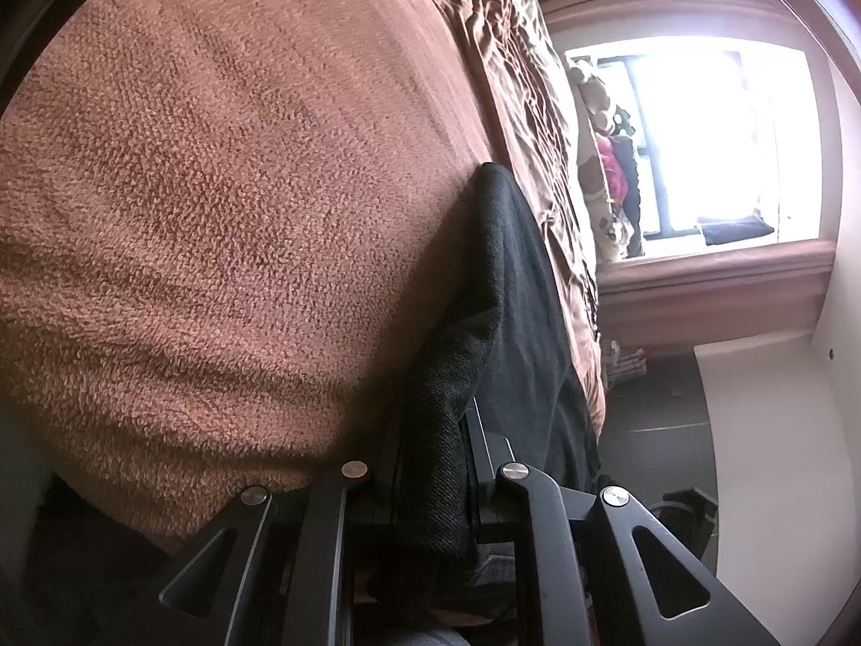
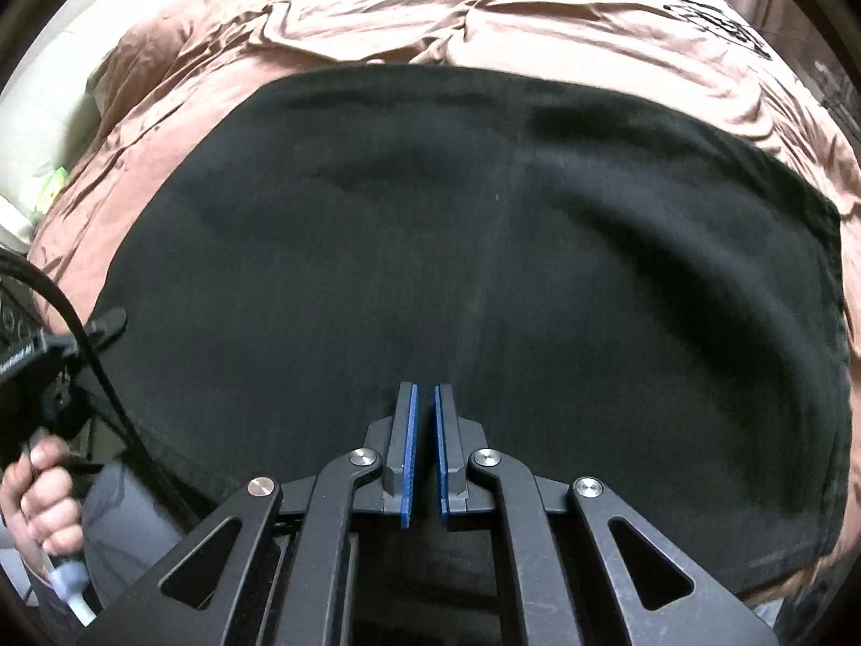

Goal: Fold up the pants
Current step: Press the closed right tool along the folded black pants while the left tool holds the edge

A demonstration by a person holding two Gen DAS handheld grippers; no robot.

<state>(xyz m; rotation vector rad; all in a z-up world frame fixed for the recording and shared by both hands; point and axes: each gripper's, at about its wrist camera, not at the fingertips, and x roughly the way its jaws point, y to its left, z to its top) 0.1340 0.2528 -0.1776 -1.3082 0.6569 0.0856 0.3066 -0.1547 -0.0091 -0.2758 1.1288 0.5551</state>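
The black pants point(image 2: 484, 269) lie spread flat on a brown bed cover point(image 2: 430, 16) and fill most of the right wrist view. My right gripper point(image 2: 425, 404) hovers over their near middle, jaws nearly together with a narrow gap and nothing between the blue pads point(image 2: 411, 447). In the left wrist view my left gripper point(image 1: 436, 430) is shut on an edge of the black pants point(image 1: 511, 280), which run away from the jaws along the bed. The left gripper also shows at the left edge of the right wrist view point(image 2: 107, 323), held by a hand point(image 2: 43, 495).
A fuzzy brown blanket point(image 1: 215, 215) fills the left of the left wrist view. A bright window point(image 1: 715, 140) with soft toys point(image 1: 602, 161) lies beyond the bed. A white cabinet point(image 1: 764, 430) and dark floor point(image 1: 656, 404) are beside the bed.
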